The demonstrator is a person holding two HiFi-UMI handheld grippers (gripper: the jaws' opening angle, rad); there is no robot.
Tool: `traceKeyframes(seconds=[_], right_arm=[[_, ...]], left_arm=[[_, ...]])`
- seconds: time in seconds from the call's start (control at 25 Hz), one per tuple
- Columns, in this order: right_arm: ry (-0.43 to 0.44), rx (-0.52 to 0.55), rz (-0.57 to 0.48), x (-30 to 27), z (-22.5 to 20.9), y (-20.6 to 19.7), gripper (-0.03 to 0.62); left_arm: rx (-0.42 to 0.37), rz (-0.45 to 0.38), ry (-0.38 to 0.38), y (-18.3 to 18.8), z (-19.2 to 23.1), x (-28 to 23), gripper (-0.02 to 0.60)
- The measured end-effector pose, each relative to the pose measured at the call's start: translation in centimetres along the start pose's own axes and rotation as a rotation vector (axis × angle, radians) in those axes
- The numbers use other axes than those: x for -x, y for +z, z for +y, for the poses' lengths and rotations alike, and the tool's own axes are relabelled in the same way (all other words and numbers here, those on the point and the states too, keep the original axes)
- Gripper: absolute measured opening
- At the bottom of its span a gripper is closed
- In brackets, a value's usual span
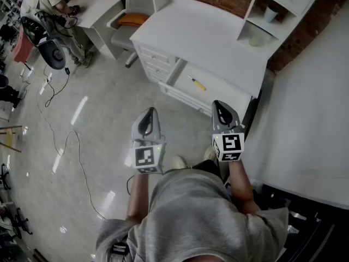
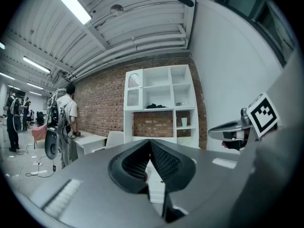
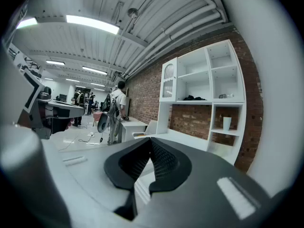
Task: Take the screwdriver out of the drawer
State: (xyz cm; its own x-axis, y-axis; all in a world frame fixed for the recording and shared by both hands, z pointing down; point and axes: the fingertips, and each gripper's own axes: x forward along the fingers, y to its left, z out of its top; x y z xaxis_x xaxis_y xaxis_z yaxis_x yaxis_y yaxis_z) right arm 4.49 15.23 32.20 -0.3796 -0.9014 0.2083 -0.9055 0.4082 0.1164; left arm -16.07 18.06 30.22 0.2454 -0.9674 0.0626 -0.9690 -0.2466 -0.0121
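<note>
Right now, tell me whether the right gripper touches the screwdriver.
Apart. The head view shows the right gripper short of the screwdriver, with bare drawer floor between them.

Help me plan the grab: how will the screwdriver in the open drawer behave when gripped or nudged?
The screwdriver looks slim and rigid, so probably stiff and light. It lies loose on the smooth drawer floor, so a nudge may roll or slide it. Its yellow handle, the thicker end, is likely the surer grip.
</note>
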Motion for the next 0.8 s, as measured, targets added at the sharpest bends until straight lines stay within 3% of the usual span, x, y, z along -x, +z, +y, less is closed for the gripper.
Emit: traceKeyframes(seconds=[0.48, 0.8], right_arm=[[-0.022, 0.002, 0.009, -1.3, -1.5, -0.2, 0.003], [0.019, 0.010, 0.039, -6.4, -4.7, -0.9, 0.003]], left_arm=[[0.007, 0.009, -0.017, -0.6, -0.2, -1.9, 0.012], [0.018, 0.040, 0.021, -1.5, -0.2, -6.8, 0.012]])
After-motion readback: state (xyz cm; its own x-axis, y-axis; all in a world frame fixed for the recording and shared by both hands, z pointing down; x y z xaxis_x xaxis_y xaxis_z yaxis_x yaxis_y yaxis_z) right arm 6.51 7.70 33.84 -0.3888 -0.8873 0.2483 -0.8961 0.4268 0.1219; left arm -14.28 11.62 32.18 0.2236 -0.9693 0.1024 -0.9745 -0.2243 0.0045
